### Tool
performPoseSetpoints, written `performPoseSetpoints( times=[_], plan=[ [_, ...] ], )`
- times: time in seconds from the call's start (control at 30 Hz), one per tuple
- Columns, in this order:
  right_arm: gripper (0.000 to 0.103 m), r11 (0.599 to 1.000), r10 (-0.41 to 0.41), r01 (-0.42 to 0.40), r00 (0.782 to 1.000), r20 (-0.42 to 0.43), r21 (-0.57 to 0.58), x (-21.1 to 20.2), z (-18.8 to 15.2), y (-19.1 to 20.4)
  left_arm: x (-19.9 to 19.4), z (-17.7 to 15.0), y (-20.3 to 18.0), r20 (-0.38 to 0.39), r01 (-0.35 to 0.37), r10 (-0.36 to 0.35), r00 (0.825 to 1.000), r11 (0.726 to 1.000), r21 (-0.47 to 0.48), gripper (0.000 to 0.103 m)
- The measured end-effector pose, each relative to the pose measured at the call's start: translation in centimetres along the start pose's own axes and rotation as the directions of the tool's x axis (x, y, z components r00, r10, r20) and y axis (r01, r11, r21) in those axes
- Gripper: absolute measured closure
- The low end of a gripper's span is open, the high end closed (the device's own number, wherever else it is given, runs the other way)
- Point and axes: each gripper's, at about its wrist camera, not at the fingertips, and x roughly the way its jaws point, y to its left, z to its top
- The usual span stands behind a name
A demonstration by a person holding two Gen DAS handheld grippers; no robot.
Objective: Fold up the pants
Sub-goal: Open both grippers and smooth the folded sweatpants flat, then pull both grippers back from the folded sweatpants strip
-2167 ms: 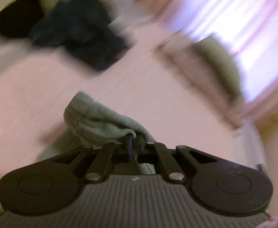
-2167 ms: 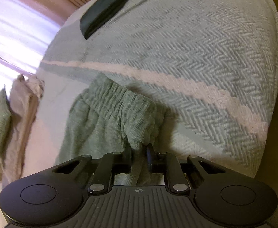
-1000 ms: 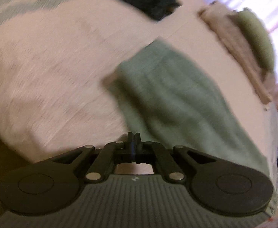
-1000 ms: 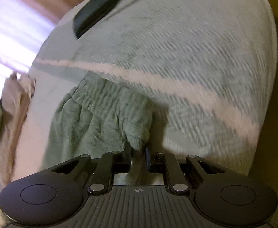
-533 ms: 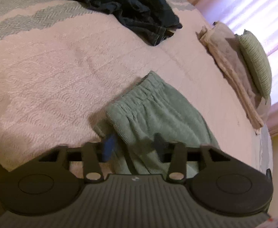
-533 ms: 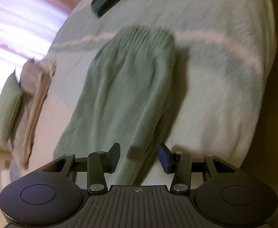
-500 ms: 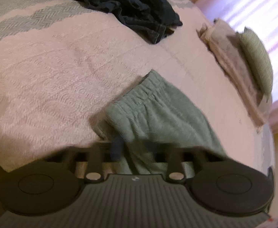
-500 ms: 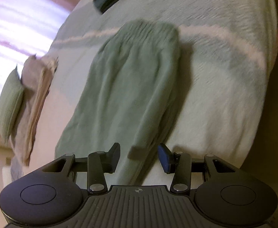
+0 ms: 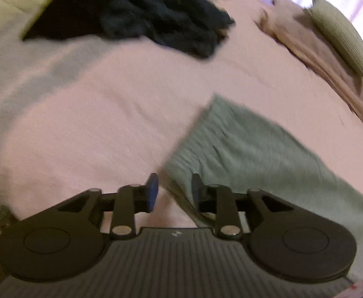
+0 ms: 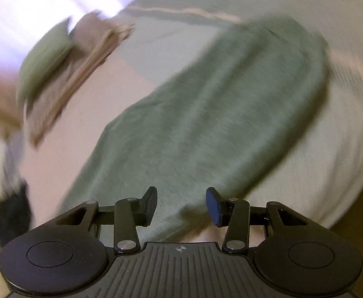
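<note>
Left wrist view is blurring as the left gripper (image 9: pixel 172 190) is opening, nothing pinched; green pants (image 9: pixel 250 149) are lying on the bed (image 9: pixel 82 124), their near edge hidden. Right gripper (image 10: pixel 180 204) is hanging unclenched above the pants (image 10: pixel 218 124).

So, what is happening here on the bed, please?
A person holding a gripper in each hand is folding a pair of sage-green knit pants on a pale pink bedspread. The pants lie flat, folded lengthwise. The left gripper is opening above one edge of them, and the right gripper is open over another; neither pinches the cloth. A heap of dark clothes and a folded beige blanket lie farther off.
</note>
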Motion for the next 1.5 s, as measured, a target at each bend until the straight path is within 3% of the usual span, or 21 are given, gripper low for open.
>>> performPoseSetpoints(
  times=[0.07,0.13,0.17,0.27,0.33,0.37,0.4,0.47,0.5,0.57,0.63,0.77,0.83,0.9,1.0,1.07,1.13,1.2,1.4,1.5],
  plan=[
    [0.061,0.989,-0.020,0.020,1.000,-0.001,-0.145,0.9,-0.3,2.8,-1.0,0.9,-1.0,0.010,0.011,-0.011,1.000,0.999,0.045,0.080],
    [0.061,0.973,-0.031,0.029,1.000,-0.003,-0.229,2.3,-1.3,4.8,-0.4,1.6,-3.7,-0.013,0.067,-0.066,0.998,0.984,0.167,0.080],
    [0.061,0.966,-0.026,0.022,1.000,-0.014,-0.258,3.2,-1.8,5.9,0.3,1.7,-5.7,-0.024,0.106,-0.103,0.994,0.963,0.247,0.080],
    [0.061,0.930,-0.014,-0.003,0.999,-0.043,-0.369,7.0,-3.0,9.8,3.6,1.0,-12.0,-0.073,0.202,-0.189,0.979,0.868,0.453,0.080],
    [0.061,0.885,-0.020,0.006,0.999,-0.026,-0.465,9.7,-3.8,12.7,6.2,0.6,-14.6,-0.075,0.191,-0.179,0.981,0.831,0.523,0.077],
    [0.061,0.864,-0.043,0.036,0.999,-0.003,-0.503,11.3,-4.0,13.6,7.6,0.8,-15.4,-0.060,0.163,-0.155,0.986,0.826,0.540,0.077],
    [0.061,0.840,-0.089,0.076,0.996,0.002,-0.537,13.2,-4.2,14.5,9.0,1.1,-15.5,-0.036,0.109,-0.106,0.994,0.836,0.538,0.077],
    [0.061,0.823,-0.188,0.149,0.982,-0.015,-0.548,15.3,-4.0,15.0,10.8,2.8,-14.1,-0.024,0.023,-0.013,1.000,0.890,0.455,0.079],
    [0.061,0.842,-0.172,0.147,0.985,0.001,-0.519,14.9,-3.6,15.1,10.6,3.8,-12.9,-0.030,0.018,-0.007,1.000,0.921,0.389,0.083],
    [0.061,0.856,-0.091,0.091,0.996,0.024,-0.509,13.1,-3.3,15.6,9.1,4.7,-11.5,-0.022,0.024,-0.018,1.000,0.946,0.323,0.086],
    [0.061,0.839,-0.064,0.055,0.998,0.001,-0.541,11.4,-4.4,16.6,6.9,4.1,-11.3,-0.030,0.056,-0.048,0.998,0.934,0.352,0.086],
    [0.061,0.827,-0.019,-0.059,0.991,-0.133,-0.559,10.1,-8.9,18.0,3.3,-1.6,-12.6,-0.131,0.167,-0.120,0.984,0.872,0.459,0.082],
    [0.061,0.827,-0.077,-0.053,0.975,-0.206,-0.560,11.0,-11.3,17.7,3.1,-5.1,-12.5,-0.176,0.151,-0.072,0.982,0.860,0.488,0.080],
    [0.061,0.805,-0.126,-0.015,0.973,-0.195,-0.593,11.4,-13.0,17.5,3.1,-6.9,-11.8,-0.156,0.101,-0.029,0.987,0.872,0.478,0.080],
    [0.061,0.788,-0.110,-0.008,0.982,-0.154,-0.615,10.2,-12.6,18.6,1.6,-6.3,-11.9,-0.144,0.093,-0.031,0.989,0.889,0.449,0.078],
    [0.059,0.801,-0.090,-0.025,0.983,-0.161,-0.598,10.0,-12.7,19.0,1.4,-6.0,-11.9,-0.163,0.118,-0.052,0.985,0.899,0.422,0.062],
    [0.057,0.810,-0.165,-0.007,0.957,-0.238,-0.587,11.4,-12.7,19.1,2.6,-6.3,-11.8,-0.212,0.095,-0.003,0.977,0.899,0.427,0.062],
    [0.057,0.828,-0.188,0.017,0.950,-0.248,-0.561,11.3,-12.0,19.6,2.7,-5.6,-12.5,-0.239,0.062,0.044,0.970,0.907,0.416,0.062],
    [0.054,0.860,-0.137,-0.013,0.957,-0.255,-0.510,5.8,-8.8,23.0,-2.2,-3.4,-15.3,-0.283,0.096,0.030,0.959,0.903,0.418,0.061],
    [0.051,0.879,-0.141,-0.004,0.954,-0.266,-0.478,2.5,-7.7,23.5,-5.2,-3.1,-16.3,-0.280,0.099,0.037,0.959,0.884,0.457,0.051]
  ],
)
